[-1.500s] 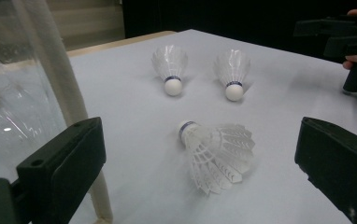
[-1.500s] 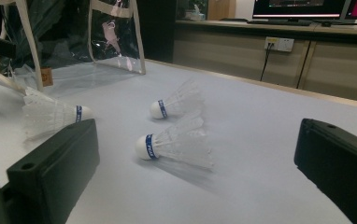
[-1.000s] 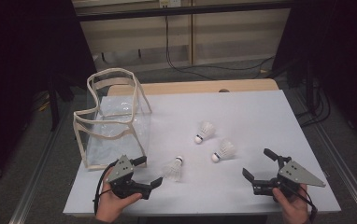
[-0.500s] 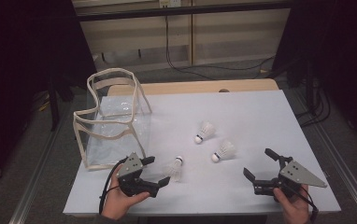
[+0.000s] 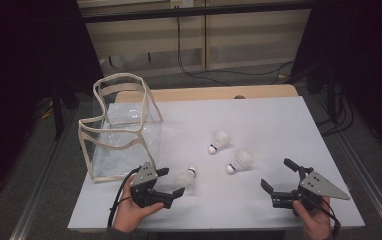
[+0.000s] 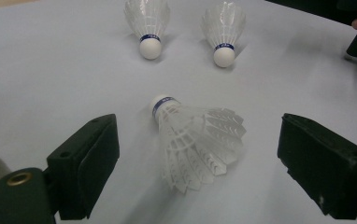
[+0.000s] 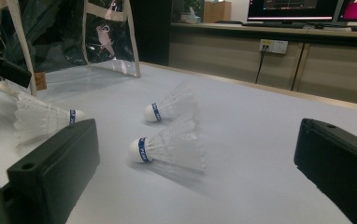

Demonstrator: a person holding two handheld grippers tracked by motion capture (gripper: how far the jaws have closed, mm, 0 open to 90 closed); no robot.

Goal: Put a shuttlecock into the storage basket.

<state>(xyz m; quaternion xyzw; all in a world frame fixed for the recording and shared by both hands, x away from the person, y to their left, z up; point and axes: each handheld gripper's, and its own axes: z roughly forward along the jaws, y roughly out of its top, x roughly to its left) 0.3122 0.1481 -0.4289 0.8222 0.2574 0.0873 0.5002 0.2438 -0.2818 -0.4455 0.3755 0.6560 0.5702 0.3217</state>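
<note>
Your left gripper (image 5: 170,182) had its jaws spread wide around the feathered skirt of the nearest shuttlecock (image 6: 196,138), which lay on its side on the white table (image 5: 259,120) beside the clear bag (image 5: 121,135), while your right gripper (image 5: 278,176) rested open, holding nothing.

Shuttlecock on its side

The white feathered shuttlecock (image 5: 187,180) with a blue band lies on its side, cork pointing to 1 o'clock in the high view.
</note>
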